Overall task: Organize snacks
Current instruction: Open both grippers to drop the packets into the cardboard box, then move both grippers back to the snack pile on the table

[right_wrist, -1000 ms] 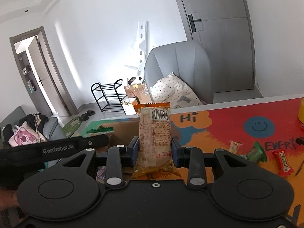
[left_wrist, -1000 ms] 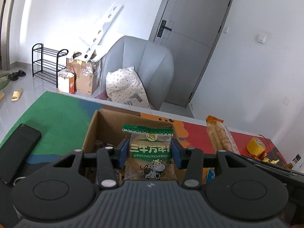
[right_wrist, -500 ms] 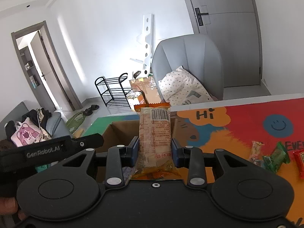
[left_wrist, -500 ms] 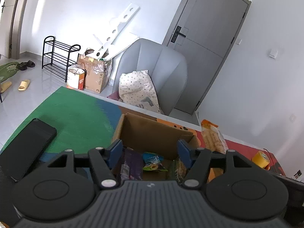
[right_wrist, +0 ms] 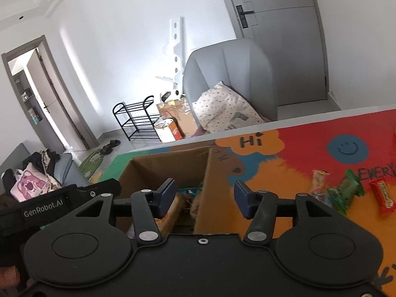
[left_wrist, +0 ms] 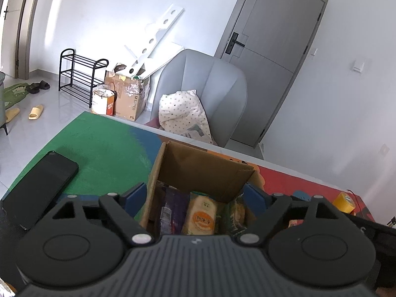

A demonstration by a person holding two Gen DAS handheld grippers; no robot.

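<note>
Left gripper [left_wrist: 195,195]: jaws spreading apart, nothing pinched, lower centre of its view.
Right gripper [right_wrist: 205,199]: jaws parting too, empty, straddling the box's right wall.
Cardboard box [left_wrist: 201,167]: mid-frame, open; packets inside, an orange-labelled pack [left_wrist: 201,216] upright among them.
Loose snacks [right_wrist: 346,194]: right edge of the right wrist view, on the mat [right_wrist: 309,146], well apart from the box.
Risk: the right jaws could snag the box wall on withdrawal and tip it, since one pad sits inside.
Phone [left_wrist: 37,189]: left, unrelated.
</note>
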